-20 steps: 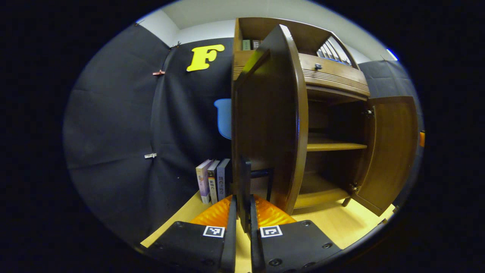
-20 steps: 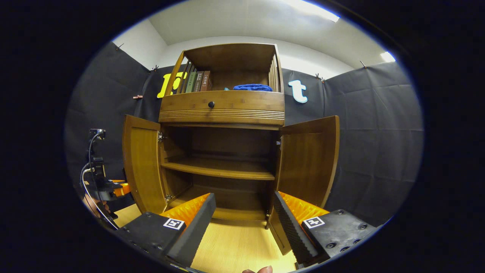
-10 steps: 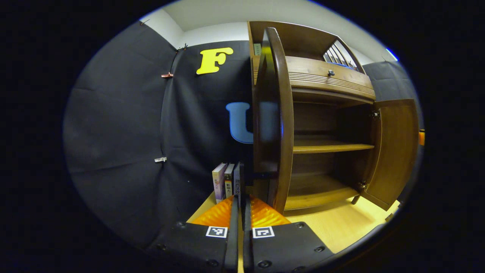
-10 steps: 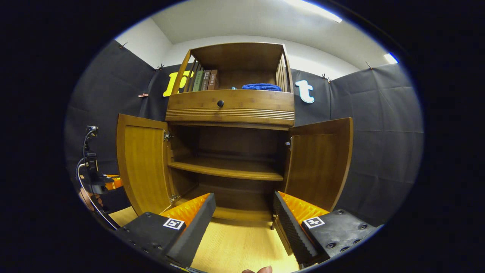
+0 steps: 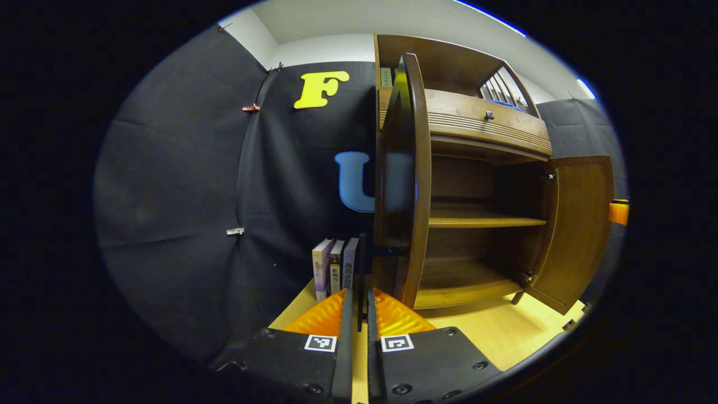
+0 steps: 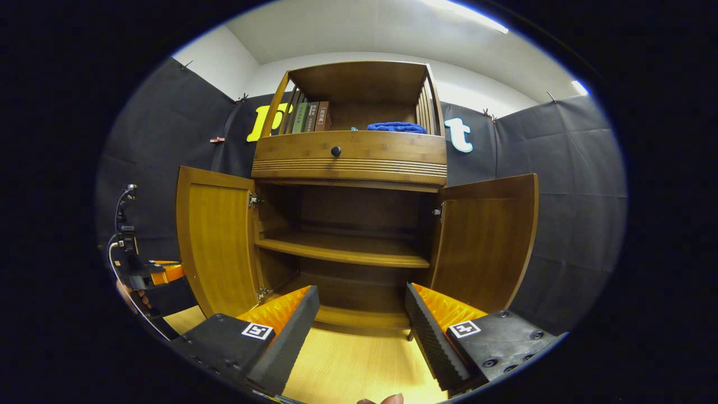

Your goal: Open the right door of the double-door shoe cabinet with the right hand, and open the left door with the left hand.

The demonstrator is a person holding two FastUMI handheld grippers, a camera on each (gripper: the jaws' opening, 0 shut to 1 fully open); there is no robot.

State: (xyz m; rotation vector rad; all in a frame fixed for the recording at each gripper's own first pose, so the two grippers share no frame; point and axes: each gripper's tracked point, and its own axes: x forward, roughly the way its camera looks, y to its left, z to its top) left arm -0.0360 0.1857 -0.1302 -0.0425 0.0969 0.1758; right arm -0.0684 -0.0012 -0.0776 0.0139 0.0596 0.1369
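Cabinet (image 6: pixel 348 160) stood against the booth wall, shelves bare; right door (image 6: pixel 482 241) and left door (image 6: pixel 216 238) both swung wide, so the task looked all but done. Right gripper (image 6: pixel 362 331) hung before the opening, jaws spread, grasping nothing; left gripper (image 5: pixel 359 336) sat at the left door's outer edge, jaws nearly closed on a thin dark handle (image 5: pixel 362 269), though contact could not be told. Risk, as judged: withdrawing without first letting go could drag the left door shut again.

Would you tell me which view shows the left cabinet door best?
The right gripper view: the left door shows its whole inner face, swung wide open. The left gripper view catches the same door nearly edge-on, close ahead.
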